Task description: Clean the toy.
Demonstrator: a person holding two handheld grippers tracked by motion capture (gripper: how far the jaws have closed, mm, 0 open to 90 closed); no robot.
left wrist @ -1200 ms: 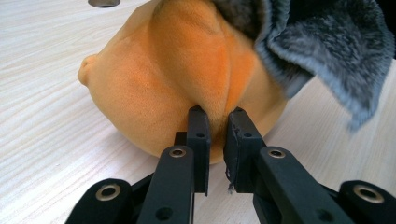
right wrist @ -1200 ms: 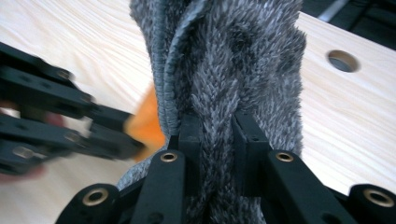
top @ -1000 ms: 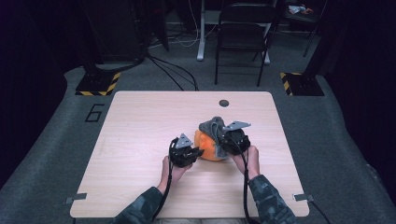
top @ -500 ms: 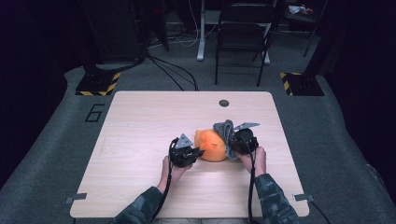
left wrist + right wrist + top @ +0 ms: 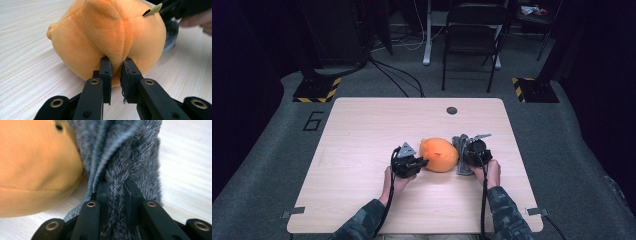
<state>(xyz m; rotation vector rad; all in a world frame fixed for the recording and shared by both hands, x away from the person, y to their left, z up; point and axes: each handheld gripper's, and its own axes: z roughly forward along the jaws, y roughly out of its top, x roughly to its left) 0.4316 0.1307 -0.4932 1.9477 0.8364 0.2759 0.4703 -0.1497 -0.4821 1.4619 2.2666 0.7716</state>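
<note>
Dark carpeted floor (image 5: pixel 272 150) surrounds a pale wooden bench (image 5: pixel 362 130) in the high view, with a black folding chair (image 5: pixel 472 40) and loose cables behind it and two yellow-and-black striped floor blocks (image 5: pixel 317 90) off the far corners. A small dark round insert (image 5: pixel 452 110) sits near the far edge of the bench. Just nearer than the middle of the bench lies an orange plush toy (image 5: pixel 439 154), with a grey furry piece (image 5: pixel 460 155) against its right side. The left gripper (image 5: pixel 419 163) meets the toy from the left, and the right gripper (image 5: pixel 462 157) sits on the grey piece from the right; camouflage sleeves come in from the bottom edge.

From the left gripper view, the orange plush toy (image 5: pixel 107 37) rests on the wood grain, seams running down its rounded body. Its two fingers (image 5: pixel 106 68) are pinched together on a fold of the orange fabric at a seam near the toy's base. Beyond the toy, the other gripper's black body and a small tan tag (image 5: pixel 152 10) show at upper right.

From the right gripper view, the grey furry piece (image 5: pixel 135 152) rises between the fingers (image 5: pixel 131 192), which are clamped on a thick ridge of its pile. The orange plush toy (image 5: pixel 37 165) bulges at left, touching the fur, a small dark spot near its top.
</note>
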